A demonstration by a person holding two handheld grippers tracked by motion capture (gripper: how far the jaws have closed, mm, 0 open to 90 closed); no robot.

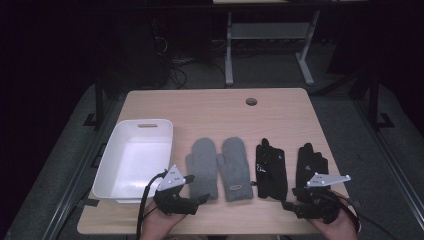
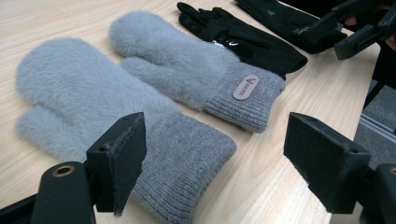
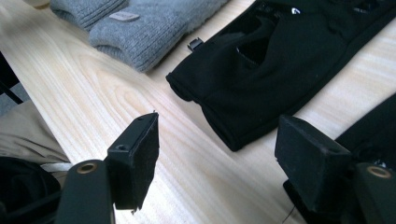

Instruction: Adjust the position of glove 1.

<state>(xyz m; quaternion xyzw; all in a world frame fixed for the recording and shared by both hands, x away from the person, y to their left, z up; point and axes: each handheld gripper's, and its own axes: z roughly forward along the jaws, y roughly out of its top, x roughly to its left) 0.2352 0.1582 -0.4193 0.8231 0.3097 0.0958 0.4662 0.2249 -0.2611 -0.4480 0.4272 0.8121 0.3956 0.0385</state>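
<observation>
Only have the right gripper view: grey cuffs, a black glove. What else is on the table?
Observer: A white bin stands left of the left grey mitten.
Operator: Anything in it?
Observer: No, it's empty.
Operator: Left gripper?
Observer: The left gripper is open, with its fingers apart at that mitten's cuff, gripping nothing.

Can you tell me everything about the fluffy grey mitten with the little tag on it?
The tagged grey mitten looks soft and furry, with a ribbed knit cuff bearing a small oval tag. It lies flat on the wooden table, fingertip end pointing away from the person, thumb toward the second grey mitten beside it. No gripper touches it.
</observation>
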